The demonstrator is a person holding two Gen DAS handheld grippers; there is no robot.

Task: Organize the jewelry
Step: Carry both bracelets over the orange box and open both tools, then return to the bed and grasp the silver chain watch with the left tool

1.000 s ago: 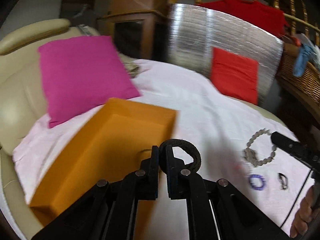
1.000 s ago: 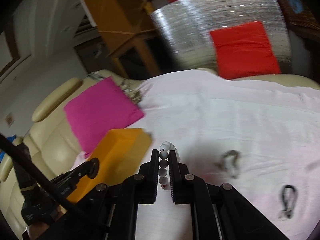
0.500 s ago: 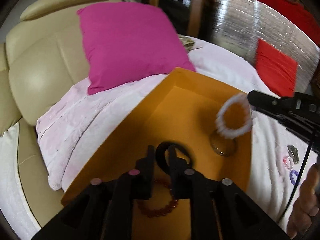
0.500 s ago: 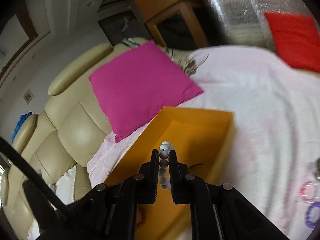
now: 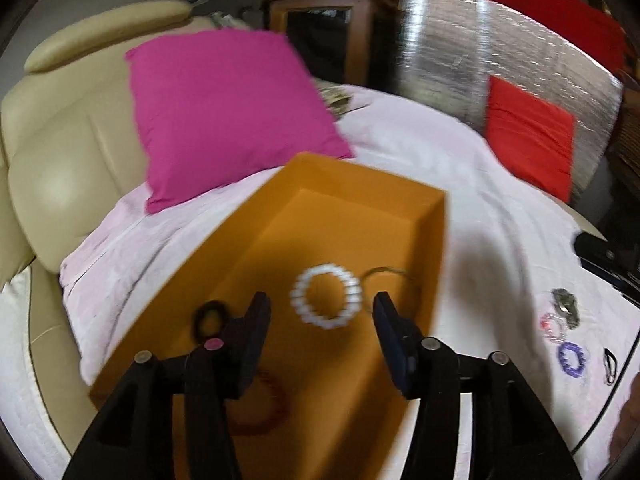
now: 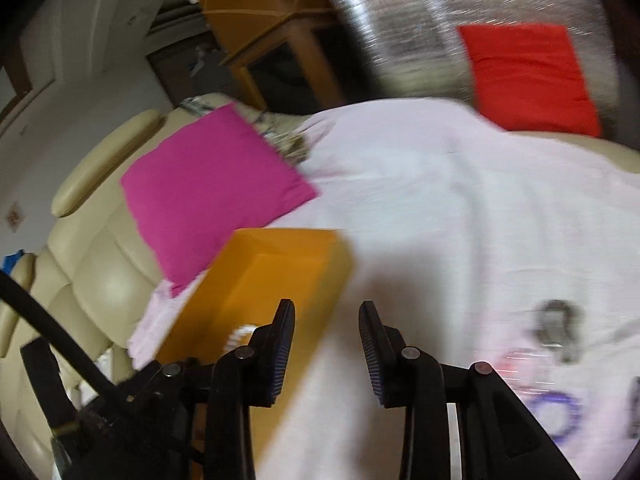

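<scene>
An orange box point(image 5: 280, 280) sat open on a pale pink sheet point(image 5: 472, 184) spread over a cream sofa point(image 5: 60, 148), and everything here is placed against that box. The left hand-held gripper point(image 5: 320, 320) hovered over the box's near end with its jaws spread wide and nothing between them. Inside the box, between those jaws, lay a white bead bracelet point(image 5: 326, 296). A black ring-shaped band point(image 5: 210, 318) lay in the box just beside the left jaw, a dark red bead bracelet point(image 5: 260, 404) lay at the box's near end, partly hidden by the gripper, and a thin metal bangle point(image 5: 386, 276) lay against the box's right wall.

On the sheet well to the right of the box lay more jewelry: a grey piece point(image 5: 564, 302), a pink ring of beads point(image 5: 554, 326), a purple bead bracelet point(image 5: 574, 354) and a small dark clasp-like piece point(image 5: 609, 362), too blurred to name for certain.

The right hand-held gripper point(image 6: 326, 344) hung above the sheet just right of the box, jaws also apart and empty. A magenta cushion point(image 5: 228, 112) rested behind the box, and a red cushion point(image 5: 528, 136) leaned against a silver foil panel point(image 5: 452, 52) far to the right.
</scene>
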